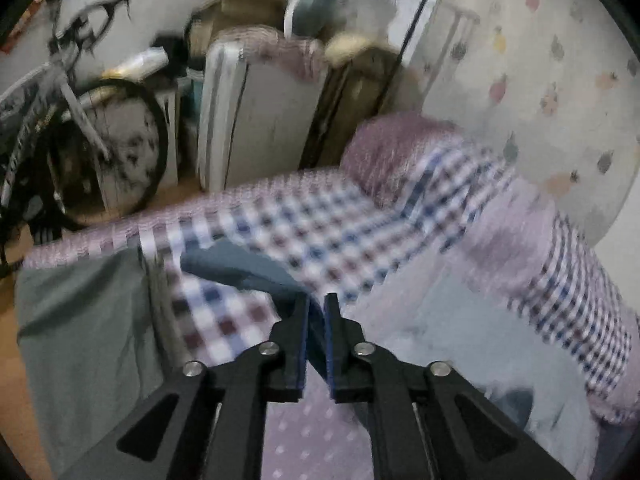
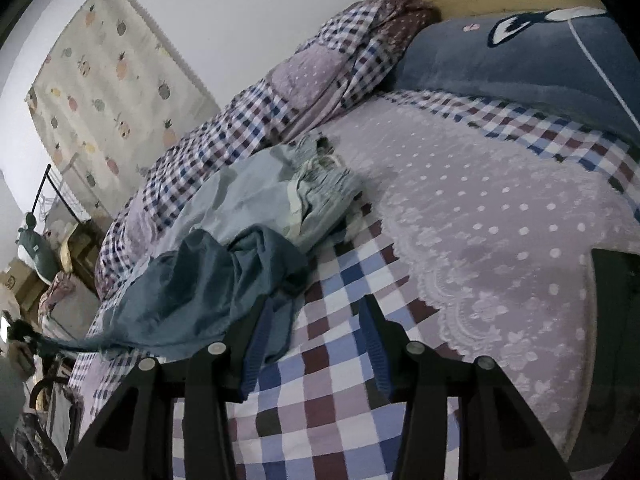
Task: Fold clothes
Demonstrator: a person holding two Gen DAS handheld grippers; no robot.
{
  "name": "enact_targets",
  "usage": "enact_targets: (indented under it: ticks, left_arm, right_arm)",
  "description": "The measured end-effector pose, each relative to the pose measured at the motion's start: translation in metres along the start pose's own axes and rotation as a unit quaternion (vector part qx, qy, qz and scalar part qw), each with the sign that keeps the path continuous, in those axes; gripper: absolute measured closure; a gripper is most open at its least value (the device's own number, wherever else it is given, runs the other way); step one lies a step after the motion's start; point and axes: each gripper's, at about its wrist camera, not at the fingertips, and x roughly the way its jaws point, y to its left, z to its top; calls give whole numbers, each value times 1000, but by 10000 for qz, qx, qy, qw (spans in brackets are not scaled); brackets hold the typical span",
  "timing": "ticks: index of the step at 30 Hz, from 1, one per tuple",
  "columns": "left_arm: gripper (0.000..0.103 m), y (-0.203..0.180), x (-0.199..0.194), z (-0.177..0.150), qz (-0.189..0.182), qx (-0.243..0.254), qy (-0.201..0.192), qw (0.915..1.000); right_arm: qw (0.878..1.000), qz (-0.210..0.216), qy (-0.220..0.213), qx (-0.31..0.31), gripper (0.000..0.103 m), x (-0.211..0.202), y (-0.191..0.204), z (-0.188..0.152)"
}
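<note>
In the left wrist view my left gripper is shut on a blue-grey garment; the cloth runs up and to the left from between the pads, held above the checked bedspread. The view is blurred by motion. In the right wrist view the same blue-grey garment lies crumpled on the bed, one end stretched off to the far left. My right gripper stands open just above the bedspread, its left finger at the cloth's edge. A pale blue garment lies bunched behind it.
A rolled checked quilt runs along the wall. A blue pillow lies at the headboard, and a lilac dotted cover spreads to the right. Beside the bed stand a bicycle, a white appliance and boxes.
</note>
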Motion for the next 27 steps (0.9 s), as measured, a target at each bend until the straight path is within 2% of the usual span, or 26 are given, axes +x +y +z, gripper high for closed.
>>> enact_targets:
  ticks: [1, 3, 4, 7, 9, 11, 14, 16, 18, 19, 24, 25, 27]
  left_arm:
    - [52, 3, 4, -14, -82, -8, 66, 9999]
    - [28, 7, 4, -43, -323, -66, 123, 9994]
    - [23, 8, 0, -58, -470, -89, 161, 9987]
    - [23, 4, -11, -103, -1026, -149, 415, 9937]
    - [23, -8, -26, -143, -1581, -126, 796, 9841]
    - [23, -26, -45, -185, -2165, -8, 1108, 9700]
    - [23, -68, -76, -253, -2990, 287, 1650, 9394]
    - [23, -104, -95, -301, -3434, 515, 2148, 9128]
    - [23, -142, -111, -349, -3819, 749, 2690, 8810]
    - [23, -160, -118, -372, -3967, 852, 2942, 8654]
    - [23, -242, -136, -460, -4249, 1068, 3894, 8102]
    - [23, -256, -137, -475, -4270, 1077, 4042, 8017]
    - [23, -276, -135, -493, -4216, 992, 4224, 7962]
  right_arm:
    - [10000, 21, 33, 0, 54, 2, 2, -1]
    - [9999, 57, 91, -28, 54, 5, 5, -3]
    - [9999, 67, 107, -46, 54, 6, 6, -3]
    - [9999, 79, 118, -74, 54, 7, 9, -5]
    - [9999, 87, 114, -76, 54, 7, 10, -6]
    - [9999, 114, 100, -51, 54, 6, 11, -6]
    - [9999, 158, 59, 12, 54, 4, 9, -5]
    - [9998, 197, 14, 66, 54, 2, 7, -4]
    - [9996, 241, -33, 133, 54, -1, 4, -3]
    - [9995, 263, -50, 168, 54, -3, 2, -2]
    - [9989, 366, -111, 266, 54, -10, -3, 0]
    - [9988, 387, -131, 288, 54, -13, -5, 1]
    - [9984, 416, -172, 356, 54, -17, -10, 3]
